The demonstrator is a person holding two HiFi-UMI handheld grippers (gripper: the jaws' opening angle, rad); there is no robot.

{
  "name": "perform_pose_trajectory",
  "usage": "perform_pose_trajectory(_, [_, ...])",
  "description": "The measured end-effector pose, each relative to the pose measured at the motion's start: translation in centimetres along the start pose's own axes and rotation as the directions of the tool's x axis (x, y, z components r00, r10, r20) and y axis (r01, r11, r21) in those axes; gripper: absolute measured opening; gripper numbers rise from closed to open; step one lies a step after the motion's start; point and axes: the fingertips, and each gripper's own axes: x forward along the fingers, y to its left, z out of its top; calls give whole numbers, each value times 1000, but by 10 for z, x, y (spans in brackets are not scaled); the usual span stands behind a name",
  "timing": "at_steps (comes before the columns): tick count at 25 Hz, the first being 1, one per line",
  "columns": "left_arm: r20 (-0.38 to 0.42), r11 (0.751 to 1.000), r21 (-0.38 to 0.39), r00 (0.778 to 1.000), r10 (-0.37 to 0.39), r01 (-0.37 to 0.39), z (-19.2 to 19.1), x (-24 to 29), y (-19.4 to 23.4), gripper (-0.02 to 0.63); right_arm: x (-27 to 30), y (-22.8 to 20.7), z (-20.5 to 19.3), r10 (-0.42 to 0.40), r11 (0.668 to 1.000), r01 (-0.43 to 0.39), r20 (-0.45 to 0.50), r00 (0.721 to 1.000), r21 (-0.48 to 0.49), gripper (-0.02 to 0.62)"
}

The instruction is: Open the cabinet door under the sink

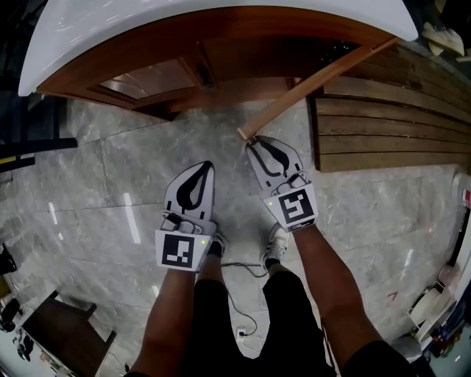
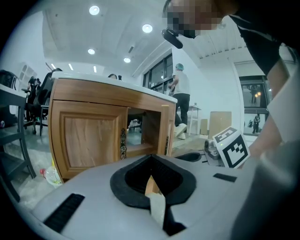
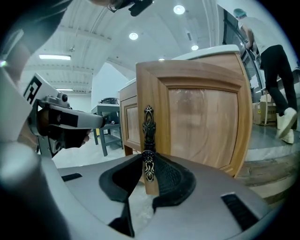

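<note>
Two forearms [image 1: 176, 309] reach forward side by side over bare floor [image 1: 110, 184], which lies open ahead of the left gripper [image 1: 207, 166] all the way to the cabinet [image 1: 221, 51]. That gripper hangs clenched and empty, just left of the right gripper [image 1: 255, 144] and a little behind it. The right gripper grasps the handle [image 3: 148, 140] at the free edge of the door [image 1: 316, 85]. The door stands swung well out, with planks [image 1: 383, 132] just beside it on the right. The other door [image 1: 147, 85] sits closed under the sink [image 1: 221, 15]. Both grippers point nearly level.
</note>
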Motion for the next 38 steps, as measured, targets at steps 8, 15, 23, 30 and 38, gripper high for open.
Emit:
perform_pose_trajectory(8, [-12,999,10,999,32,-32,-7,3,-22,23,-38,0,-12,101,993,-103,-22,995,-62,91])
perform_pose_trajectory(15, [-11,999,10,999,34,-33,-10,13,-50,23,-70,-5,-22,196,974,-200,-49,979,-102,91])
perform_pose_trajectory(23, [-22,999,18,999,28,-28,-10,24,-86,23,-122,-26,-41,262,945,-282,-130,956,-169,92])
perform_pose_trajectory(30, [-18,1000,16,1000,13,-13,-7,35,-114,23,-155,-49,-50,220,953,-240,-120,968,-187,89])
perform_pose_trajectory(38, [-26,1000,16,1000,-15,16,-9,38,-126,23,-186,-88,-54,67,984,-77,-69,995,-161,74])
